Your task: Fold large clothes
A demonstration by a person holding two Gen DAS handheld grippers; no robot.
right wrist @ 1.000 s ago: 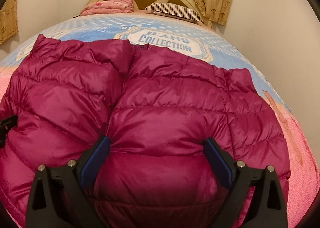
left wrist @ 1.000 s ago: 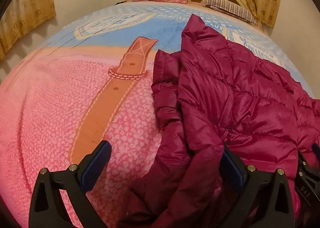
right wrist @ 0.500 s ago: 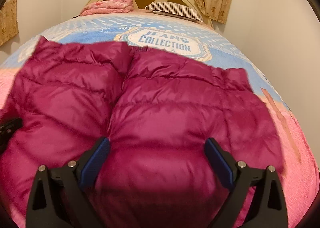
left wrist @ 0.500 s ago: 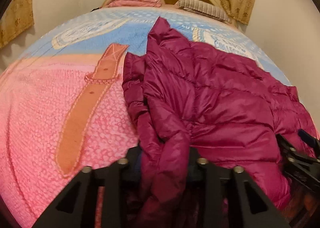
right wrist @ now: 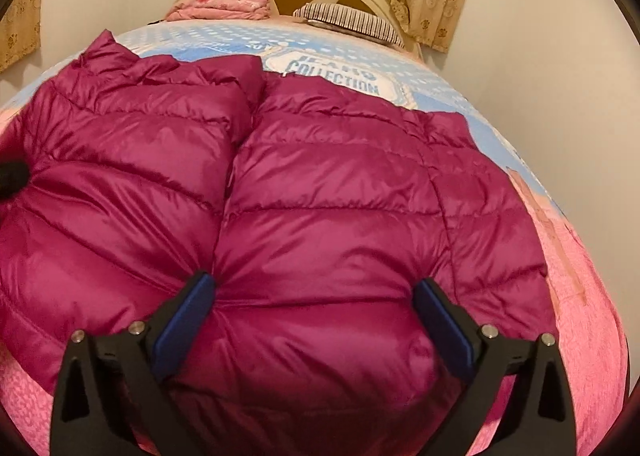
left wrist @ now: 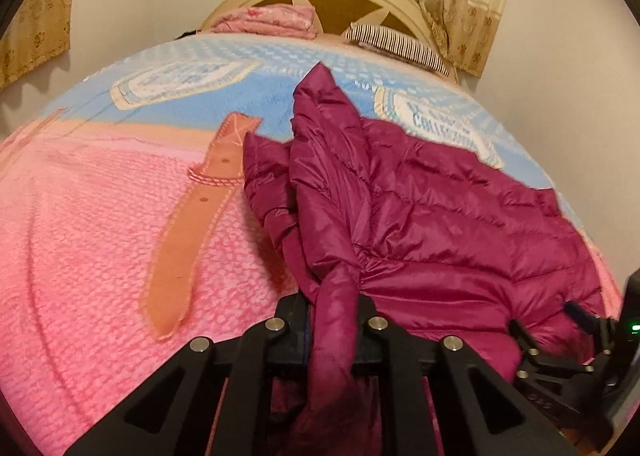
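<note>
Left wrist view only: left hand-held gripper clamped on a bunched edge of the magenta puffer jacket.
Right wrist view only: right hand-held gripper spread wide, pads pressing the jacket's hem.
Jacket: spread on the bed.
Open room: bare pink blanket beside the jacket's left edge.

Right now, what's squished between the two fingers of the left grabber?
A bunched fold of the magenta puffer jacket, pinched in the left gripper. The left wrist view shows it.
</note>
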